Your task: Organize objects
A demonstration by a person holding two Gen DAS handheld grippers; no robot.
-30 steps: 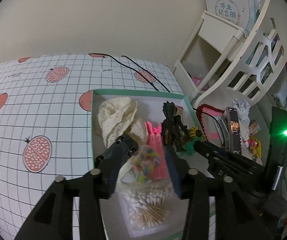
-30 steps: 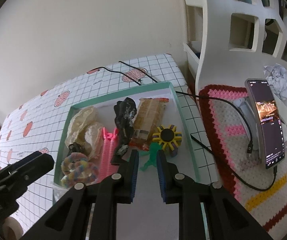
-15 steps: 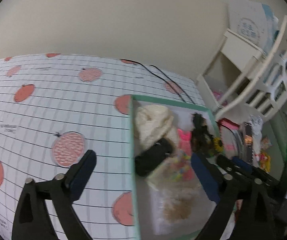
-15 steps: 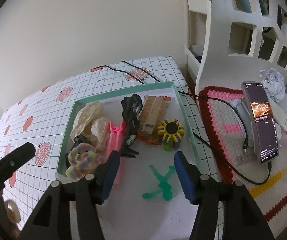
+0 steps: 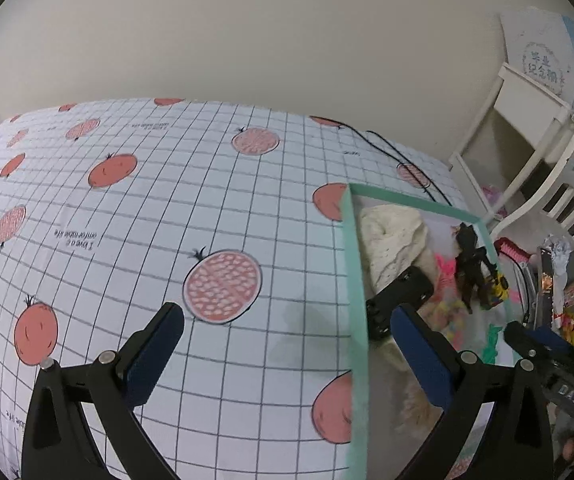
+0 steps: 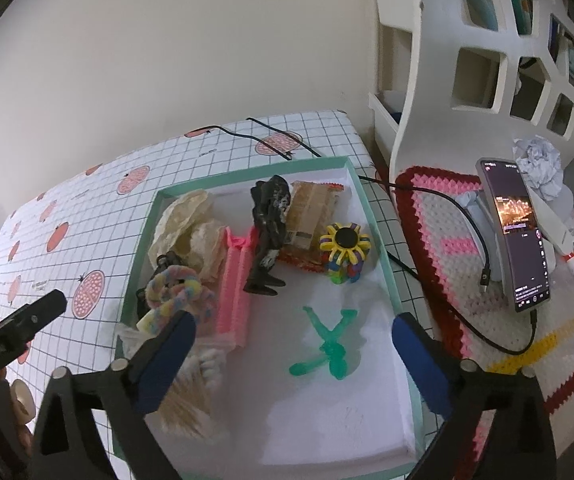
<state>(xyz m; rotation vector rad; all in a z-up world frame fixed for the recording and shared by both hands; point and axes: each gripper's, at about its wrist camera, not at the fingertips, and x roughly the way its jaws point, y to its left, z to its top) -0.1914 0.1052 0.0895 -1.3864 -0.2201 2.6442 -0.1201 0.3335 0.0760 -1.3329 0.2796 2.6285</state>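
Observation:
A green-rimmed tray (image 6: 375, 224) holds several small things. A green toy figure (image 6: 329, 344) lies flat on its white floor, free between the fingers of my right gripper (image 6: 293, 326), whose jaws are opening. Further in are a black figure (image 6: 267, 236), a pink comb (image 6: 233, 288), a pastel scrunchie (image 6: 177, 292) and a yellow toy (image 6: 345, 246). My left gripper (image 5: 286, 316) hangs over the tablecloth and the tray's left rim (image 5: 357, 280), jaws opening with nothing between them. A black clip (image 5: 401, 298) rests in the tray beside a cream lace cloth (image 5: 391, 240).
A phone on a stand (image 6: 515, 232) with a black cable sits on a crochet mat (image 6: 447, 256) right of the tray. A white shelf (image 6: 487, 60) rises behind it. A pomegranate-print cloth (image 5: 147, 240) covers the table to the left. A tape roll (image 6: 21, 396) lies at the near left.
My right gripper opened and let the green figure drop onto the tray floor. My left gripper opened, left the black clip in the tray and swung left over the tablecloth.

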